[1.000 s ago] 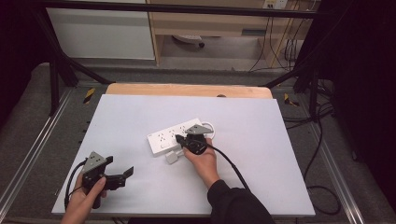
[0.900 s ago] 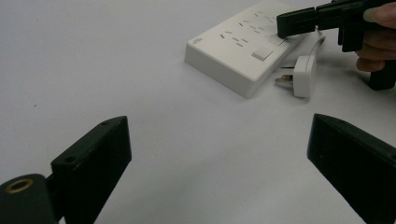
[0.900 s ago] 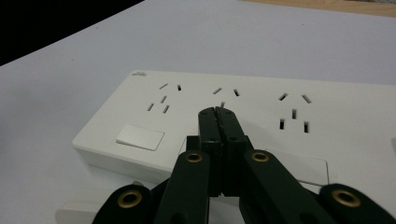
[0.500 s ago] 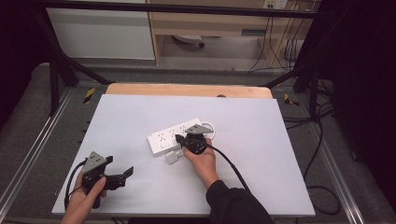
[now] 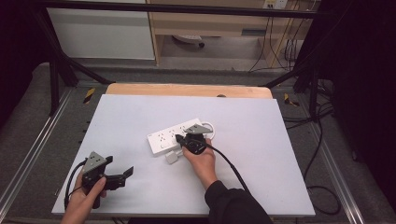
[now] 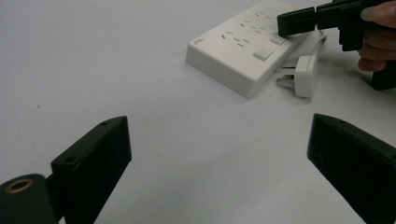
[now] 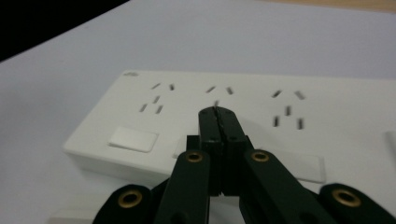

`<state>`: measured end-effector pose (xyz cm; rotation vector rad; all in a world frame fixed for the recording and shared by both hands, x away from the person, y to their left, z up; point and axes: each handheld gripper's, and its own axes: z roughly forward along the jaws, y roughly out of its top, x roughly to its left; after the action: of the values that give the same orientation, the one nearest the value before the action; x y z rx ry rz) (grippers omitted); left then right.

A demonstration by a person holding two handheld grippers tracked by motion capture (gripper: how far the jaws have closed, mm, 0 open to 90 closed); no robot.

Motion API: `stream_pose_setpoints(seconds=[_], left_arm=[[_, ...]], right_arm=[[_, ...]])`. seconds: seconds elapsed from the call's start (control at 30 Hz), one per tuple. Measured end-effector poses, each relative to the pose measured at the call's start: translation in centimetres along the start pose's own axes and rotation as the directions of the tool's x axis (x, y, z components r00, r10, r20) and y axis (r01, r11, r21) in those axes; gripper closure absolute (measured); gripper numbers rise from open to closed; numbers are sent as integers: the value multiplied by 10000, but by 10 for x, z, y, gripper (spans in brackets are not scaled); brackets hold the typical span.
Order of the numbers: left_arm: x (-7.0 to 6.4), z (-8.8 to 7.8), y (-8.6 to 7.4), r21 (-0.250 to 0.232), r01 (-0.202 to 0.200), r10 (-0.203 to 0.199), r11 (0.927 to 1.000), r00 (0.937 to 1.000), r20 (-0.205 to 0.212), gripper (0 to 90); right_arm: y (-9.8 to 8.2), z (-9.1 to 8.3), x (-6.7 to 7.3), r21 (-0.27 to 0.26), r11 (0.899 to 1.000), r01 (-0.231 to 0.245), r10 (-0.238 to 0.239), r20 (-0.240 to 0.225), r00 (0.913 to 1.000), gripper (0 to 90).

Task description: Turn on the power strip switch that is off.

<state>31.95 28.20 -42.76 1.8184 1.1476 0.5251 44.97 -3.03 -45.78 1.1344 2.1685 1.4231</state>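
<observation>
White power strip (image 5: 175, 137) directly under closed, empty right tool (image 5: 179, 138); left tool (image 5: 128, 171) open, well apart.

The flat white plastic power strip (image 7: 243, 121) is cut off at the right edge, and its middle switch is hidden behind the closed right gripper (image 7: 218, 112).

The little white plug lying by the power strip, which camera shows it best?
The left gripper view: the plug lies unobstructed with its metal prongs visible. The high view shows it as a small white block, and the right gripper view catches a pale corner at its bottom edge, possibly it.
</observation>
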Motion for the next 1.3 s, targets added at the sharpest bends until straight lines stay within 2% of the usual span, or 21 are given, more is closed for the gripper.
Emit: stream_pose_setpoints(seconds=[0.03, 0.1, 0.17, 0.6, 0.77, 1.3], left_arm=[[0, 0, 0, -2, 2, -2, 10000, 10000, -6, 64], [0, 0, 0, 13, -12, 12, 10000, 10000, -1, 64], [0, 1, 0, 34, -27, 27, 10000, 10000, 11, 64], [0, 0, 0, 42, -38, 38, 10000, 10000, -15, 64], [0, 0, 0, 61, -48, 48, 10000, 10000, -21, 64], [0, 1, 0, 107, -44, 45, 9999, 10000, -14, 64]], right_arm=[[0, -1, -3, -45, 10000, 85, -84, 175, 9998, 900], [-1, -3, -8, -40, 9997, -254, 254, 23, 9997, 900], [-1, -4, -7, 28, 9999, 98, -98, -62, 9999, 900], [0, -4, -9, 62, 9996, -290, 291, -243, 9993, 900], [0, -5, -10, 76, 9999, -110, 111, -217, 9997, 900], [5, -10, -9, -80, 9993, -363, 359, -485, 9982, 892]])
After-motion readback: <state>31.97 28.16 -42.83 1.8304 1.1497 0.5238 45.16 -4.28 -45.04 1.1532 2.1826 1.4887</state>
